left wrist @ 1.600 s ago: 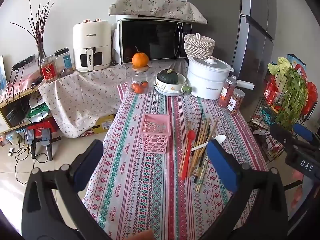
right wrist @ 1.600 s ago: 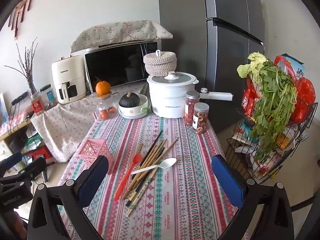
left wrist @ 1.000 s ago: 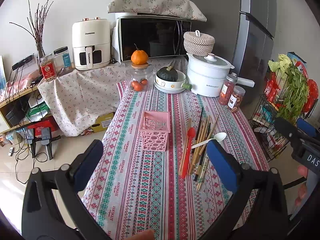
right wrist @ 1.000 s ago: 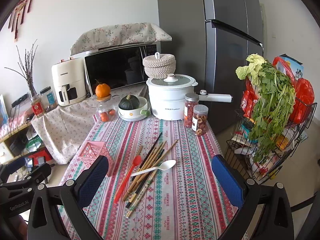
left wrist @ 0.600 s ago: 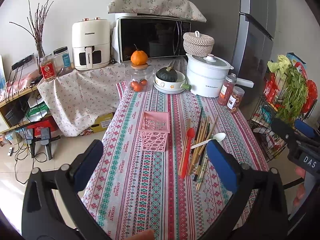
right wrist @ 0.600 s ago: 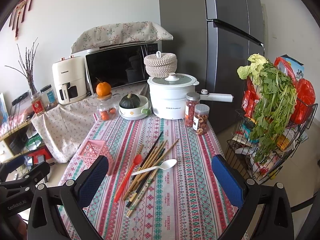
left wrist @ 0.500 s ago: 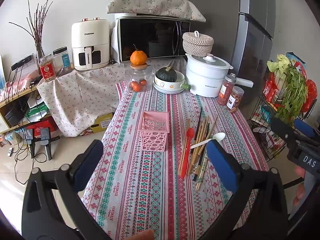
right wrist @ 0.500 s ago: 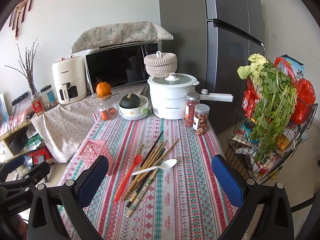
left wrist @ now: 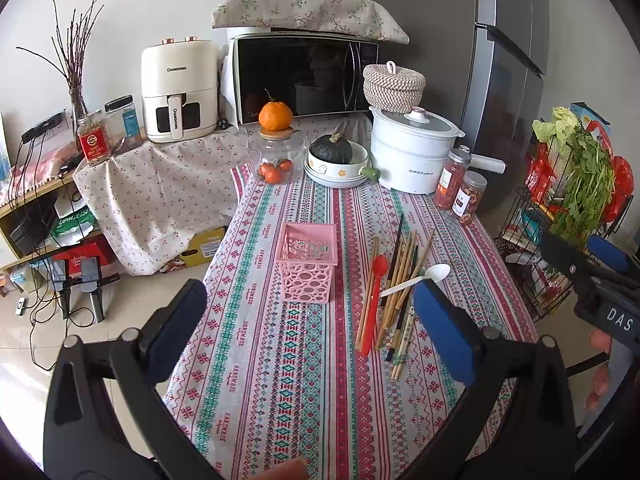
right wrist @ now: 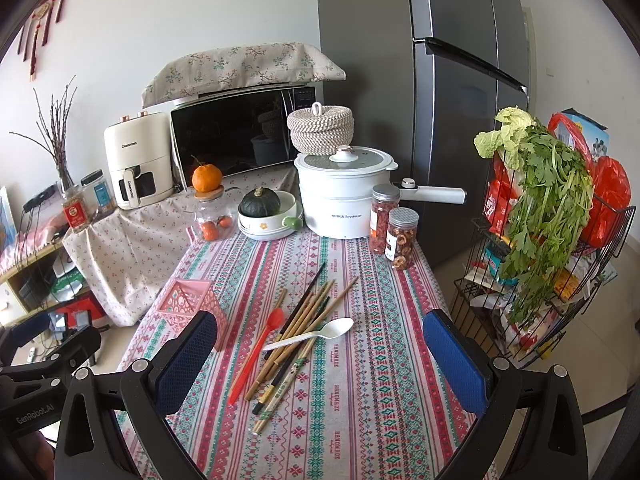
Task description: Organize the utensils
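Jaws spread wide and gripping nothing on both the left gripper (left wrist: 310, 328) and the right gripper (right wrist: 320, 364), each held above the near end of a table (left wrist: 280, 380) under a striped, patterned cloth. Near the table's middle, standing upright, a pink perforated basket (left wrist: 308, 266), with nothing visible inside. Just right of it, loose on the cloth, a scattered bundle of wooden and dark chopsticks (left wrist: 402, 280) lying roughly lengthwise, near to far. Along the bundle's left side, a red spoon (left wrist: 374, 300), bowl toward the far end. Crossing over the chopsticks at a slant, a white spoon (left wrist: 416, 278), bowl pointing right. At the far end of the table, from left to right: a glass jar (left wrist: 276, 160) topped with an orange (left wrist: 275, 116), a dark green squash (left wrist: 331, 149) sitting in a white bowl (left wrist: 340, 170), a white electric pot (left wrist: 412, 156), and two clear jars of dried food (left wrist: 460, 190). Beyond the table, a microwave (left wrist: 304, 76) under a floral cover, and left of it a cream air fryer (left wrist: 178, 88). To the right, a grey refrigerator (right wrist: 460, 100) and a wire rack (right wrist: 540, 272) holding leafy greens.
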Demonstrator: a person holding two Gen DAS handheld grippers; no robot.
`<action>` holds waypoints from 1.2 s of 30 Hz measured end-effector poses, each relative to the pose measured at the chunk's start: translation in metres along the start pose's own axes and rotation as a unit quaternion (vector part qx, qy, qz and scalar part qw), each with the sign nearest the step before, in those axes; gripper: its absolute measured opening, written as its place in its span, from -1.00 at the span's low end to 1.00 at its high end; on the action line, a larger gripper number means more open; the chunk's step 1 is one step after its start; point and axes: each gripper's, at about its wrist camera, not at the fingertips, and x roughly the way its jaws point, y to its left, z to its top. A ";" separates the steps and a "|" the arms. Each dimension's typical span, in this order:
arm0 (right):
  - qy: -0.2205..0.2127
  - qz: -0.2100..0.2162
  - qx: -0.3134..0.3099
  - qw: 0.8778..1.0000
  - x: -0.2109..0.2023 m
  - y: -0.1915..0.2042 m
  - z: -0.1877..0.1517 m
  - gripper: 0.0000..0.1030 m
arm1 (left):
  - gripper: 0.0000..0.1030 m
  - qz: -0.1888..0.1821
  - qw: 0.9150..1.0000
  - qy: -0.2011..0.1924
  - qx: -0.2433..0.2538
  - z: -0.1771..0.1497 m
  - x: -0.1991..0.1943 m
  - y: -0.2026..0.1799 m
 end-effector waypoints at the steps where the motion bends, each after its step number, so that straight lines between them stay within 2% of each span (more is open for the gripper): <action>1: 0.000 0.000 0.000 1.000 0.000 0.000 0.000 1.00 | 1.00 0.000 1.000 0.000 0.000 0.000 0.000 0.000; 36: 0.004 0.001 0.000 1.000 0.004 0.002 -0.004 1.00 | 1.00 0.000 1.000 -0.002 0.002 0.001 -0.001 0.000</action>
